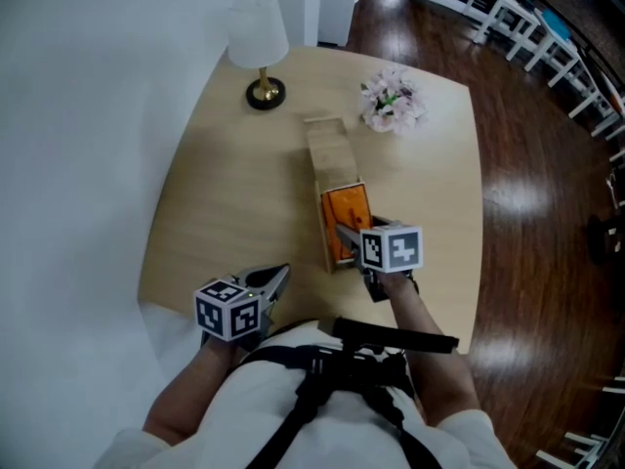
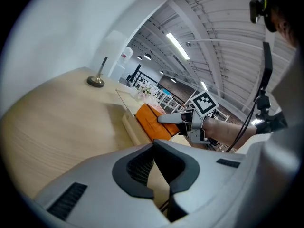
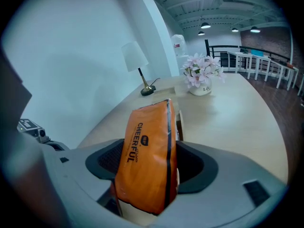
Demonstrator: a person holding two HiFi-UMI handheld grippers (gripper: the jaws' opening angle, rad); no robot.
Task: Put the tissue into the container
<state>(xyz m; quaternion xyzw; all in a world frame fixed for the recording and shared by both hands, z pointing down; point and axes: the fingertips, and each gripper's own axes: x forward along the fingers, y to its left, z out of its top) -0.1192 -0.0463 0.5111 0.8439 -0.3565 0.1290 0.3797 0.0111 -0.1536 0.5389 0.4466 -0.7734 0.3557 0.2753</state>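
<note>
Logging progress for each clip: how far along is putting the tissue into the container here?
Done: the orange plastic tissue pack is picked up and sits at the near end of the long open wooden box. In hand: the right tongs grip it, tilted at the box's edge; the left tongs are shut and empty, off to the side. Left: lowering it fully in and letting go.

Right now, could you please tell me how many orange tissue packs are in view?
1. The orange tissue pack is clamped in the right hand-held gripper at the near end of the wooden container. Others could be hidden inside the container.
</note>
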